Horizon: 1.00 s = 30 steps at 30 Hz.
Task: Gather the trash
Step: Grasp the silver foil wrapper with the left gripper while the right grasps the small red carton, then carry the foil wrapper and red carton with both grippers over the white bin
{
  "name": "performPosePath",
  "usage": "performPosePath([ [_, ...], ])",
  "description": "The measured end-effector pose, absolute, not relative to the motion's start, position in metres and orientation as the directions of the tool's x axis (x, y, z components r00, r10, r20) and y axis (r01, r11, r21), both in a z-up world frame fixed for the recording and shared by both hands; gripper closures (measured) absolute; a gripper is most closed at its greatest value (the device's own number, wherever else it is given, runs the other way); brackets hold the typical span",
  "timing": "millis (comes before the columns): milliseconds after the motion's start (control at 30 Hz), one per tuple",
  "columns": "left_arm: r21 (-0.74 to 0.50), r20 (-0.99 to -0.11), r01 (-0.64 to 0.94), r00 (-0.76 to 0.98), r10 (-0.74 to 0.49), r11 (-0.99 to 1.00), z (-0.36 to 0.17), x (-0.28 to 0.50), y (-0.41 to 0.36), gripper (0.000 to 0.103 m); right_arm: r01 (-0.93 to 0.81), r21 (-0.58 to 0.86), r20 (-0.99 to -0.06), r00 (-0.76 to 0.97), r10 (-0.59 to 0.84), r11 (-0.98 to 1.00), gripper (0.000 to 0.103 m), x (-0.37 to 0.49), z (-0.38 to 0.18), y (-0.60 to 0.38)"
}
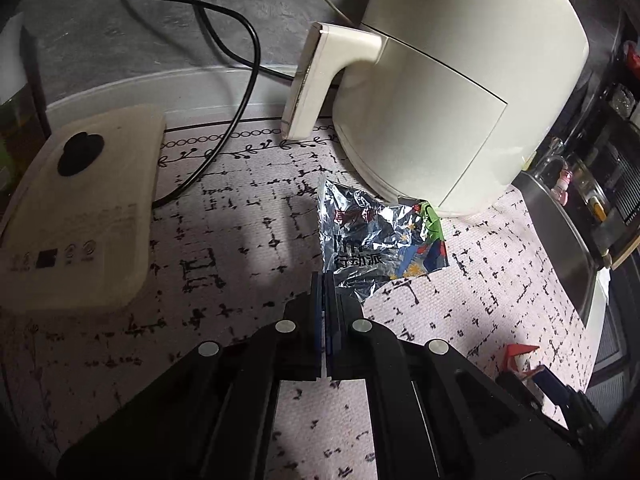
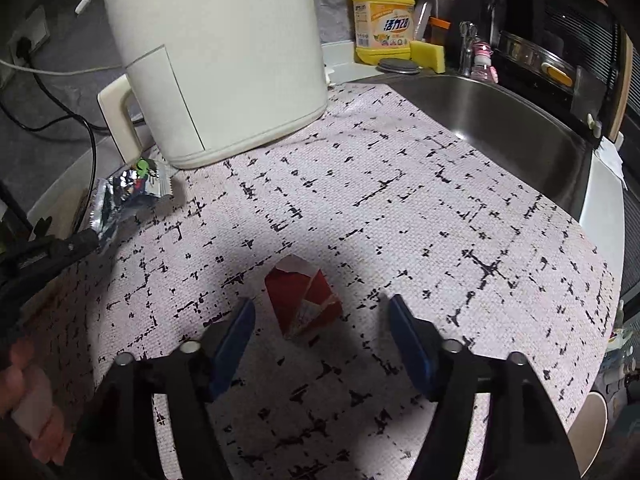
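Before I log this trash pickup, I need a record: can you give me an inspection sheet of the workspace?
Surface: patterned mat over counter.
Job's things: foil wrapper; crumpled red carton.
Clutter: air fryer, flat cream appliance.
Grippers: left claw shut on the foil wrapper's edge; right claw open around the red carton.
Cables: black cord behind.
Surroundings: sink, detergent bottle, sponge.

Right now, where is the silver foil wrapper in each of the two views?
Left wrist view: silver foil wrapper at centre, just beyond the shut left gripper, which pinches its near edge.
Right wrist view: wrapper at the left edge, left gripper on its near corner.
Shared landmark: cream appliance behind it.
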State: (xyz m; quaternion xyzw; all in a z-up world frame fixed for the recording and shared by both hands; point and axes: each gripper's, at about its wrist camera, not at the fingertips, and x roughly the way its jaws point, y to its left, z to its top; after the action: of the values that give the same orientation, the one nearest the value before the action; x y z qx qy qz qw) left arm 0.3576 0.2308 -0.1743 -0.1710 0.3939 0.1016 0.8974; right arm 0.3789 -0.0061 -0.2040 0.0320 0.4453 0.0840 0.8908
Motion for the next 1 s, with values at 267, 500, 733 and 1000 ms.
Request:
performPosePath([
  [267,-0.221,-0.733,-0.323,0.677,0.062,0.920,-0.163,0.337,0.224,0.101,-0.150,0.169,-0.768,0.599,0.226,0.974,0.073,0.366,-0.193,-0.013],
  [500,-0.235,-0.715,-0.290,0.698,0.037,0.928,-0.151,0.326,0.194,0.101,-0.150,0.224,-0.723,0.638,0.267,0.963,0.073,0.339,-0.168,-0.042],
  [733,-0.240,-0.702,-0.202,0.712,-0.026,0.949,-0.142,0.319,0.142,0.101,-0.096,0.245,-0.694,0.678,0.244,0.965,0.074,0.312,-0.155,-0.088],
  [1000,-0.237,-0.696,-0.073,0.709,-0.117,0.969,-0.134,0.316,0.070,0.101,0.021,0.263,-0.676,0.717,0.169,0.964,0.074,0.278,-0.146,-0.158],
])
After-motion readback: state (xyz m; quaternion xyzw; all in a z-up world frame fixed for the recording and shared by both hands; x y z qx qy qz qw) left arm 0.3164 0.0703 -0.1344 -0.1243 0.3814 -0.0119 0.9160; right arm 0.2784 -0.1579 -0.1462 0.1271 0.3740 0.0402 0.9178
